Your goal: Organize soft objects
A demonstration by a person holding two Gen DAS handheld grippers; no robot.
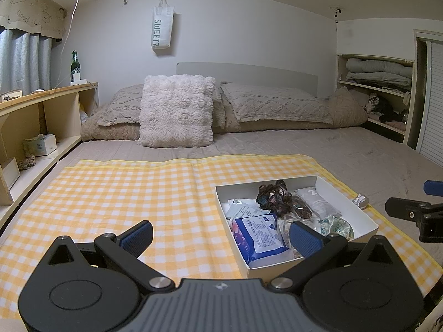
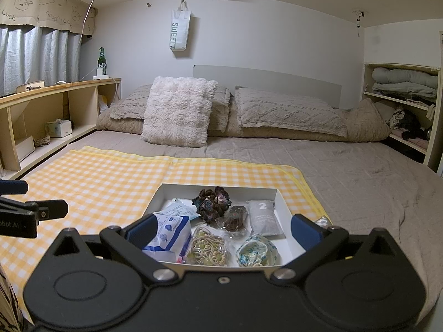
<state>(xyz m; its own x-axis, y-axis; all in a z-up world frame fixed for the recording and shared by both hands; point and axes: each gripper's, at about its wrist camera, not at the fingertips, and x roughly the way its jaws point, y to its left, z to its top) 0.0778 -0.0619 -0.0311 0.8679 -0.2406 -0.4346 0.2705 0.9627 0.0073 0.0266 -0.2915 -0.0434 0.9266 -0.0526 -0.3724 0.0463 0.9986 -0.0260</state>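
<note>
Box: white box [image 2: 279,202] on the checked cloth [image 2: 97,177], long axis running near-to-far.
Grey pouch: grey pouch [image 2: 264,217] lies lengthwise, far-right in box.
Left gripper: left gripper [image 1: 221,235] spread, empty.
Right gripper: right gripper [image 2: 221,231] spread, empty.

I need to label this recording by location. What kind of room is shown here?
Most likely a bedroom in a home. A bed with a fluffy cushion and pillows fills the room, folded bedding lies on a shelf, and a curtain covers the window on the left.
</note>
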